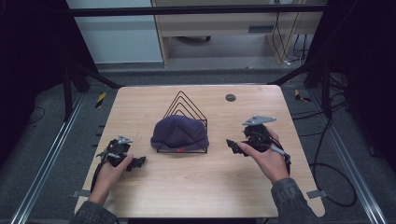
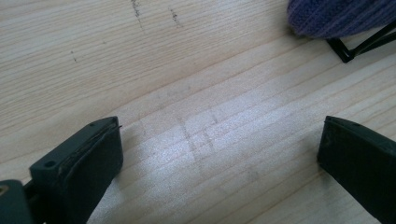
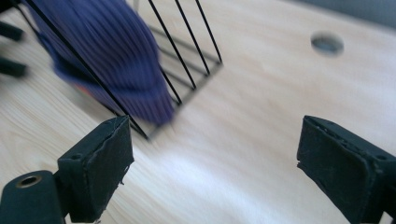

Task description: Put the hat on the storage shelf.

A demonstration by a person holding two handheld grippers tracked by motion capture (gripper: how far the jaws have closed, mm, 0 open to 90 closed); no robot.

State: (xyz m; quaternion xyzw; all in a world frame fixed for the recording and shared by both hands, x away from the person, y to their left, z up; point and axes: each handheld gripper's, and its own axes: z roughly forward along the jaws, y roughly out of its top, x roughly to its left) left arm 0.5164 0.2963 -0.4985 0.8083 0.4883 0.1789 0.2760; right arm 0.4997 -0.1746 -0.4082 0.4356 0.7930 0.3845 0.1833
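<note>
At mid-table, nearer the far edge, we find the hat (image 1: 179, 132) draped over the wire rack (image 1: 185, 108). It lies between both grippers: left gripper (image 1: 138, 162) toward the left edge, right gripper (image 1: 232, 145) toward the right. Each stands spread and empty. We judge the two about equally near, the hat's brim running left to right.

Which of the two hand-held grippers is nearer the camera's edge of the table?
The left gripper. It sits lower on the wooden table than the right gripper, which is level with the purple knit hat.
</note>
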